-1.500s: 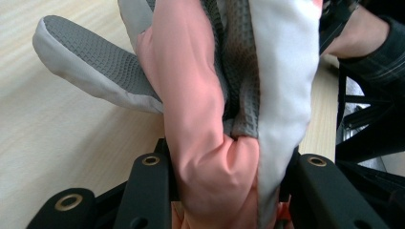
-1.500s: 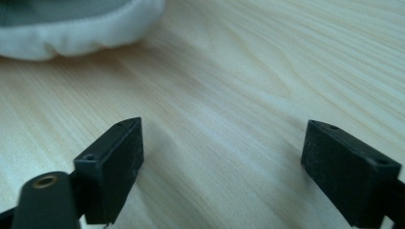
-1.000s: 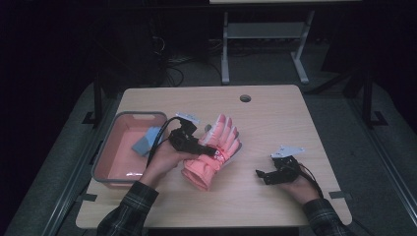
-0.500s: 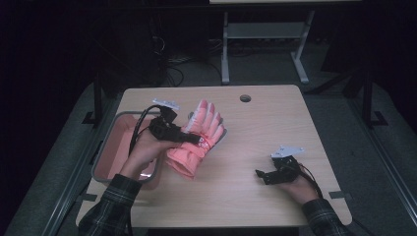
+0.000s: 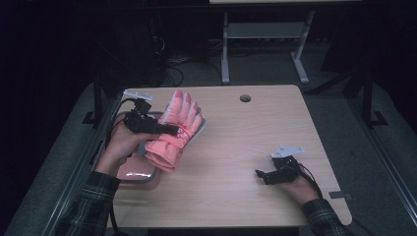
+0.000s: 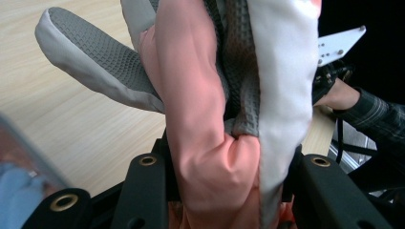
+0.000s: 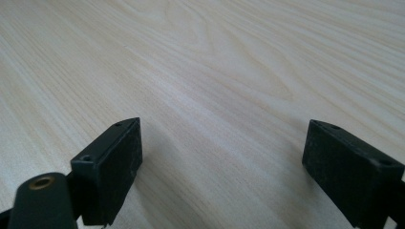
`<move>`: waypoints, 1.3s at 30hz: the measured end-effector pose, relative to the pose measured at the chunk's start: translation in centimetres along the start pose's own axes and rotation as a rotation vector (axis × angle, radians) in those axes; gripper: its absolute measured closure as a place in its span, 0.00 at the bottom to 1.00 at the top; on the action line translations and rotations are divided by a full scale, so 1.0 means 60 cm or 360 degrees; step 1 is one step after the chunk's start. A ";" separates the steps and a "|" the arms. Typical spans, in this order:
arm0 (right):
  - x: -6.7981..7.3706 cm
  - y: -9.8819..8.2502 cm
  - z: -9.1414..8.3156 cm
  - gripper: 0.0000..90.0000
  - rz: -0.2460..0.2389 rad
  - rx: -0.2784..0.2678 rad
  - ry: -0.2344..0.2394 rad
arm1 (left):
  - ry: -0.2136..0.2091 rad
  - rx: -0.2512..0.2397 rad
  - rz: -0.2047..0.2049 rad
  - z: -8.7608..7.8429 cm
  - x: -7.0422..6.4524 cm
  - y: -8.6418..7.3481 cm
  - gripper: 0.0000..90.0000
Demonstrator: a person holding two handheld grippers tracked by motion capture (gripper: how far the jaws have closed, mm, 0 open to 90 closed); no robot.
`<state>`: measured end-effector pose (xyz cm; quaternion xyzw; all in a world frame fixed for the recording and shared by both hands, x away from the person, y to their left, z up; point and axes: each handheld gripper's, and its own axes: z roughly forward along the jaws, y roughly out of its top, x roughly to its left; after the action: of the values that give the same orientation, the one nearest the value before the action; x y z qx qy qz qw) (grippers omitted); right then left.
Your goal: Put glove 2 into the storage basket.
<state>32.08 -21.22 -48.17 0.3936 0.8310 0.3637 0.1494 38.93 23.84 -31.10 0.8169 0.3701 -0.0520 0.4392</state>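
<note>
Since a second ago my left gripper (image 5: pixel 169 130), jaws pinching the soft, light coral padded winter glove (image 5: pixel 174 132) mid-palm, carried it toward nine o'clock over the pink plastic bin (image 5: pixel 142 174), while my right gripper (image 5: pixel 263 174) rests spread on the worktop (image 5: pixel 246 142).

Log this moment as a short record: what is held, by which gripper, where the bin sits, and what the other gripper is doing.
held item: pink glove, grey textured palm
holder: left gripper, jaws clamped on the glove's cuff end
glove position: lifted off the table, over the bin's right edge
bin: pink bin, at the table's left edge
right gripper: jaws open, nothing between them, low over bare wood
</note>
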 end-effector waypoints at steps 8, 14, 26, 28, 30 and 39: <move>0.000 0.000 0.000 0.14 -0.0003 -0.0001 0.0000 | 0.0114 -0.0038 -0.0059 -0.054 0.032 -0.018 0.66; 0.000 0.000 0.000 0.14 0.0004 0.0003 -0.0001 | 0.0194 -0.0090 -0.0144 -0.093 0.063 -0.035 0.66; 0.000 0.000 0.000 0.14 0.0002 0.0002 -0.0004 | 0.0347 -0.0061 -0.0277 -0.104 0.118 -0.081 0.65; 0.000 0.000 0.000 0.14 0.0002 0.0003 -0.0004 | 0.0358 -0.0037 -0.0291 -0.097 0.126 -0.086 0.65; 0.000 0.000 0.000 0.14 0.0002 0.0003 -0.0004 | 0.0384 -0.0005 -0.0301 -0.089 0.132 -0.091 0.65; 0.000 0.000 0.000 0.14 0.0002 0.0002 -0.0004 | 0.0406 0.0122 -0.0332 -0.049 0.149 -0.117 0.64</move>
<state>32.08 -21.18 -48.17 0.3948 0.8307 0.3627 0.1500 40.12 33.45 -37.76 0.7903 0.5033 -0.0074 0.3494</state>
